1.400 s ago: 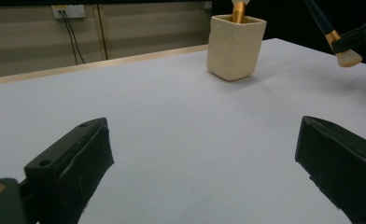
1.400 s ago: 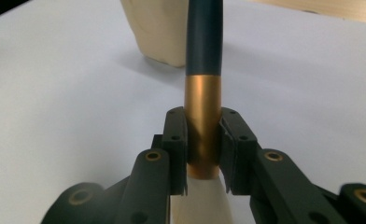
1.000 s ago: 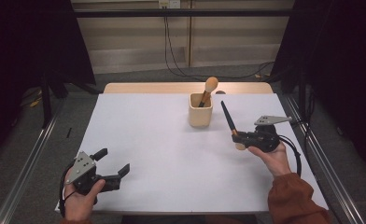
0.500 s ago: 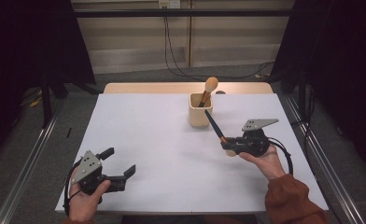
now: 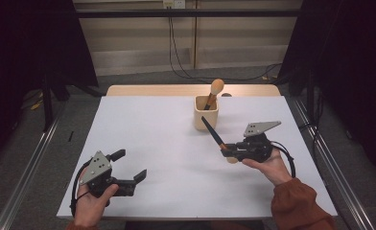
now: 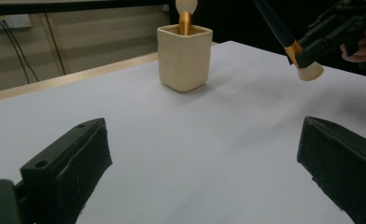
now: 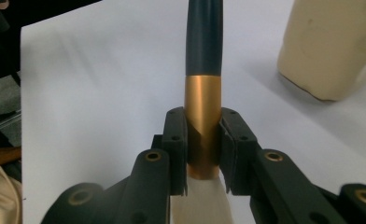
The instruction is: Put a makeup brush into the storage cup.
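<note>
Rust-orange sleeve covers my right forearm, which comes in from the near right edge with the wrist bent inward, so my right gripper [image 5: 230, 152] hangs above the table pointing left. My left hand [image 5: 92, 203] sits low at the near left corner, left gripper [image 5: 129, 165] aimed forward and to the right.

White sheeting covers the table [image 5: 152, 129], with a strip of pale wood along its far edge; beyond are grey floor, dark curtains and cables running down a pale wall.

My right jaws are clamped on the copper ferrule of a makeup brush [image 7: 203, 65], its dark handle slanting up toward the cream cup [image 5: 206, 112], its pale bristles behind the pads. That cup holds another brush [image 5: 214, 91], probably head up. My left jaws stand wide apart, holding nothing.
</note>
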Demonstrator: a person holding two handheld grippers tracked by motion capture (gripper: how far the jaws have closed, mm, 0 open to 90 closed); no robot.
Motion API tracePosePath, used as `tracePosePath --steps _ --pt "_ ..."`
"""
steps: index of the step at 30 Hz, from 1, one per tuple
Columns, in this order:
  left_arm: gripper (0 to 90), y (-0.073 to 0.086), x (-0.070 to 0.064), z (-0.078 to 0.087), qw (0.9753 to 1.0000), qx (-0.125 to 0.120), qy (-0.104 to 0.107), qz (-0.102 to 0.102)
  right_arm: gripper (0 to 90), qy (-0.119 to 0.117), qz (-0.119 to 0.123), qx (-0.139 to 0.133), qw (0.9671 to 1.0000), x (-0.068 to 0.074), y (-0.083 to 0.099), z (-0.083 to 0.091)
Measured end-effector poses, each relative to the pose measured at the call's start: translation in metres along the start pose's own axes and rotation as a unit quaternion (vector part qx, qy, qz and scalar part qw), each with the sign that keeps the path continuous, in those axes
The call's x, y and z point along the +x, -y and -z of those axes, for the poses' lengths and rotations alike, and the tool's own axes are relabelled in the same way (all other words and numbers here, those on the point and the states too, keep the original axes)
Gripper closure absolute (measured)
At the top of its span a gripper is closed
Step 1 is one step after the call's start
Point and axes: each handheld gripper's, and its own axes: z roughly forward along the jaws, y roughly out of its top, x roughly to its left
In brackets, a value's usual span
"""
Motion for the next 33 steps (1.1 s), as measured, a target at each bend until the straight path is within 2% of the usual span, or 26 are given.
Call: tracePosePath --steps 6,9,10,14,20,25,28,29,33 --pt "2.3 -0.008 -0.007 -0.014 0.9988 0.020 0.039 -0.020 74.9 -0.018 0.007 0.017 0.9997 0.004 -0.003 -0.006" --pt "2.3 -0.011 -0.009 -0.020 0.9981 0.031 0.045 -0.029 74.9 -0.026 0.016 0.031 0.9990 0.006 -0.004 -0.009" --pt "2.3 -0.011 -0.010 -0.023 0.9978 0.033 0.052 -0.026 74.9 -0.029 0.019 0.035 0.9988 0.006 -0.005 -0.010" --pt "2.3 -0.014 -0.012 -0.028 0.9961 0.047 0.067 -0.033 74.9 -0.040 0.032 0.051 0.9974 0.010 -0.009 -0.011" --pt "2.2 -0.019 -0.009 -0.032 0.9952 0.052 0.075 -0.035 74.8 -0.061 0.050 0.087 0.9930 0.015 -0.013 -0.016" --pt "2.7 -0.025 -0.007 -0.034 0.9936 0.065 0.087 -0.035 74.8 -0.077 0.075 0.118 0.9872 0.020 -0.018 -0.020" --pt "2.2 -0.028 -0.008 -0.037 0.9912 0.077 0.092 -0.056 74.8 -0.086 0.084 0.133 0.9838 0.022 -0.021 -0.023" --pt "2.2 -0.029 -0.009 -0.038 0.9902 0.084 0.091 -0.065 74.8 -0.087 0.085 0.132 0.9837 0.022 -0.022 -0.024" --pt "2.2 -0.032 -0.008 -0.039 0.9881 0.095 0.098 -0.069 74.8 -0.087 0.090 0.143 0.9817 0.022 -0.026 -0.026"
